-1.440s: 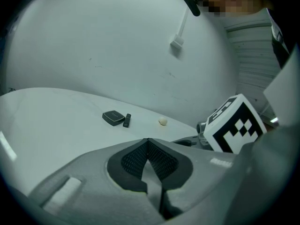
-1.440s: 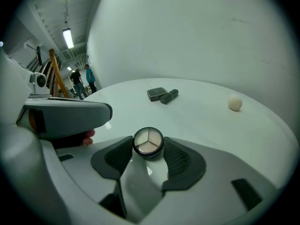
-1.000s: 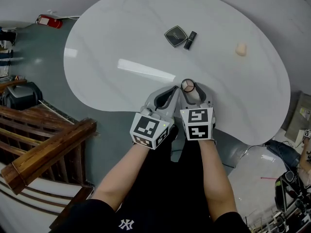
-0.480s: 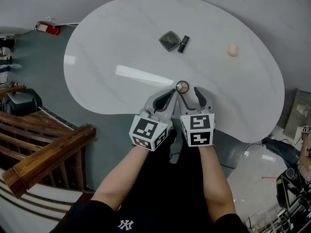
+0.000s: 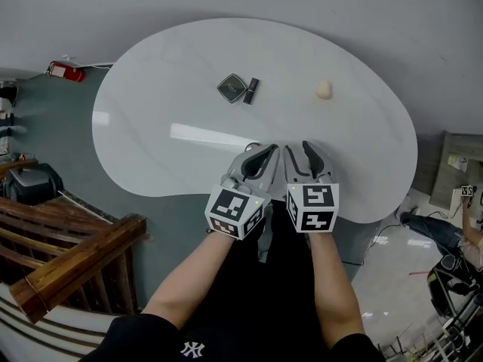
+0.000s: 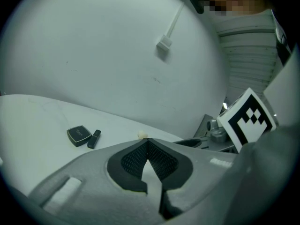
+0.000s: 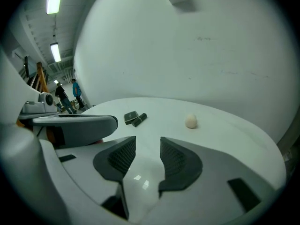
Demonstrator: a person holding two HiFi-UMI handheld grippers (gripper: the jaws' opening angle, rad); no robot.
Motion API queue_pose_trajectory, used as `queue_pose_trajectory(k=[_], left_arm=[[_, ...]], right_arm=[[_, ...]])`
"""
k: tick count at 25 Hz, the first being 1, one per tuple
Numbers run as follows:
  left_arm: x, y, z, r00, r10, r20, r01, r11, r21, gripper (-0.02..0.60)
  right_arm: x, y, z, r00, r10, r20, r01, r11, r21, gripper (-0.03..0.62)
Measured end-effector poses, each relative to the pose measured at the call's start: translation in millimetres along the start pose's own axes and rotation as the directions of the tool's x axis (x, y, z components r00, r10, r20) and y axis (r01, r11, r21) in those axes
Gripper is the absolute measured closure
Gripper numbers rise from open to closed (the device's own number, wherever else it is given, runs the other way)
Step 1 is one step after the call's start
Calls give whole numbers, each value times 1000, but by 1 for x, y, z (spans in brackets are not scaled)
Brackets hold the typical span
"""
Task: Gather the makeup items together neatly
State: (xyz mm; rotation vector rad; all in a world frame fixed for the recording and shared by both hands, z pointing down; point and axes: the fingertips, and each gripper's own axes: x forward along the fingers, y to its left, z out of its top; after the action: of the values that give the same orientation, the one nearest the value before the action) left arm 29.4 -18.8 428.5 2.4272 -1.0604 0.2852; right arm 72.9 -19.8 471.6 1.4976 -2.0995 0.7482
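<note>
- A white, kidney-shaped worktop (image 5: 166,104) is seen from above, with three makeup items lying toward its far side.
- A dark square compact (image 5: 232,87) and a dark lipstick (image 5: 251,90) are laid just beside each other. Whether they touch cannot be told.
- A pale round sponge (image 5: 324,90) is set well apart from that pair, to the right in the head view.
- The left gripper (image 5: 266,152) is held over the near edge of the worktop. Its jaws are brought together at the tips, and nothing is clamped between them.
- The right gripper (image 5: 305,154) is held just beside it, on the right. Its jaws are kept apart and have just been closing, with nothing between them — only bare worktop is seen through the gap.
- Both grippers are pointed toward the far side, where the items lie, and none of the three items is touched.
- In the right gripper view the left gripper is seen at the left edge, and the compact, lipstick and sponge are seen beyond the jaws.
- A wooden railing (image 5: 75,255) and a red object (image 5: 64,72) are seen past the worktop's left side.
</note>
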Motion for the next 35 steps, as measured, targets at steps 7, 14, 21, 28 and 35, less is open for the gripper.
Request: queue_pose_trajectory(k=[7, 14, 21, 28, 35], left_arm=[[54, -21, 12, 1000, -14, -16, 14, 1000, 8, 574], [102, -20, 13, 999, 3, -45, -4, 1000, -9, 574], [131, -8, 13, 997, 33, -65, -34, 999, -24, 574], [143, 6, 9, 995, 55, -86, -58, 998, -34, 574], [150, 10, 7, 993, 65, -94, -69, 997, -40, 574]], right_arm=[[6, -61, 19, 1000, -22, 16, 21, 999, 49, 428], [36, -112, 31, 1000, -13, 2, 12, 995, 97, 428], [71, -138, 35, 999, 19, -34, -13, 987, 160, 419], [95, -144, 32, 997, 39, -64, -27, 982, 188, 393], [107, -148, 30, 996, 47, -79, -30, 979, 203, 391]])
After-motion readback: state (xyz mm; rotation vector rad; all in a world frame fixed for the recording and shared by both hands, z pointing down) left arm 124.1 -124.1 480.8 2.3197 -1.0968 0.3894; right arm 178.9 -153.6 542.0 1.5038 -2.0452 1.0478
